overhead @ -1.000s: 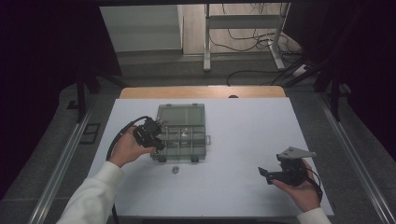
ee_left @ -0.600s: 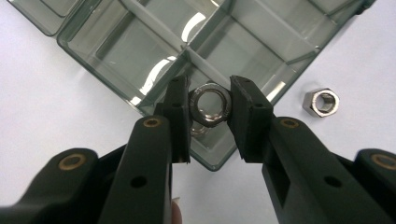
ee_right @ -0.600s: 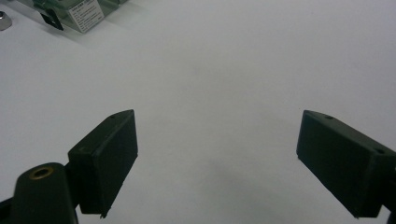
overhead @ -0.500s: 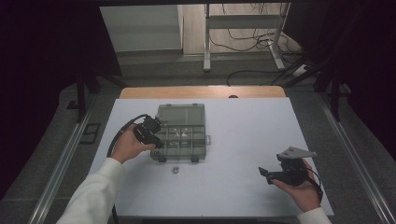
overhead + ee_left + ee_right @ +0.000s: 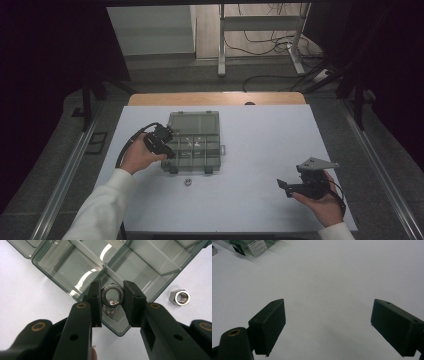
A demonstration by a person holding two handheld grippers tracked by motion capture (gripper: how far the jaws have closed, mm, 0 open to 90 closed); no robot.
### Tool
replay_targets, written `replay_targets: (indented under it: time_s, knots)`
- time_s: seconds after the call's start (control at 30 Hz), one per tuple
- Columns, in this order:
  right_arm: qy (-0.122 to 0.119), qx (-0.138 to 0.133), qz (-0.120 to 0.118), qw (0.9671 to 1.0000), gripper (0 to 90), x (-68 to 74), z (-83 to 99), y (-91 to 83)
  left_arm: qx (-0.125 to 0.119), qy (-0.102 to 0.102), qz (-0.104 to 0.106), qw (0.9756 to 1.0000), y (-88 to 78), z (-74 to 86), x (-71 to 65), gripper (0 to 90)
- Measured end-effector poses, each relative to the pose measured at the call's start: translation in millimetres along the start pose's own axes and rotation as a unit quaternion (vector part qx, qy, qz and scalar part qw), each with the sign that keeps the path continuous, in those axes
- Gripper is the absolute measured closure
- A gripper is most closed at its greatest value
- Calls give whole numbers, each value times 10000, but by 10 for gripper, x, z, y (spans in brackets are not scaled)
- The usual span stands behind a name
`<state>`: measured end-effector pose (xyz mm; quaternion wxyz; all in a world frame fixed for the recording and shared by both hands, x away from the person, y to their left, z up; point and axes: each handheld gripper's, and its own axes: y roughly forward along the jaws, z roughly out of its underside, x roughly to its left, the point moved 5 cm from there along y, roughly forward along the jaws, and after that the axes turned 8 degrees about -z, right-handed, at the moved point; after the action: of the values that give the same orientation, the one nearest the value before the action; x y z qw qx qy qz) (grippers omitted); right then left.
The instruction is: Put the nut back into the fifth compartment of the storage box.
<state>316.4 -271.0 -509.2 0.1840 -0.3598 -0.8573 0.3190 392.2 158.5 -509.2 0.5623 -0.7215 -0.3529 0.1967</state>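
Steel hex nut (image 5: 112,294) is pinched between the pads of the left gripper (image 5: 112,296), bore facing the camera, so its axis runs along the gripper and not across it. It hangs right over the corner compartment of the clear plastic organizer box (image 5: 62,267), the one nearest the person's left hand. A second nut (image 5: 110,310) already sits in that compartment, directly at 6 o'clock from the held one in the left gripper view and just about touching it, as far as I can tell.

So the whole thing comes down to this: the drop spot is straight below the jaws, between the compartment's divider walls. My guess is no sideways move is needed, just letting go.

Another loose nut (image 5: 179,297) lies on the white counter (image 5: 260,150) at about 3 o'clock from the held one, outside the box wall. In the high view it's at 6 o'clock from the box (image 5: 187,182), much closer to the left hand (image 5: 137,157) than to the right.

Right gripper (image 5: 292,187) sits way off at roughly 4 o'clock from the box, jaws wide apart with nothing between them, just bare counter.
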Motion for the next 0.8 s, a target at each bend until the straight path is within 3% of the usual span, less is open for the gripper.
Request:
replay_targets:
  time_s: [0.07,0.37,0.5,0.8]
  knots:
    - [-5,4,1,10000,129,-1,1,0,-63,-16,-72,10000,5,2,4,687]
    - [16,17,6,10000,129,0,5,2,-505,-170,-213,9984,-136,30,-41,204]
    - [-15,31,1,10000,129,7,3,5,-679,-200,-50,9975,-180,75,-90,172]
    - [-6,14,10,10000,128,10,-1,3,-842,-212,-22,9962,-193,246,-202,164]
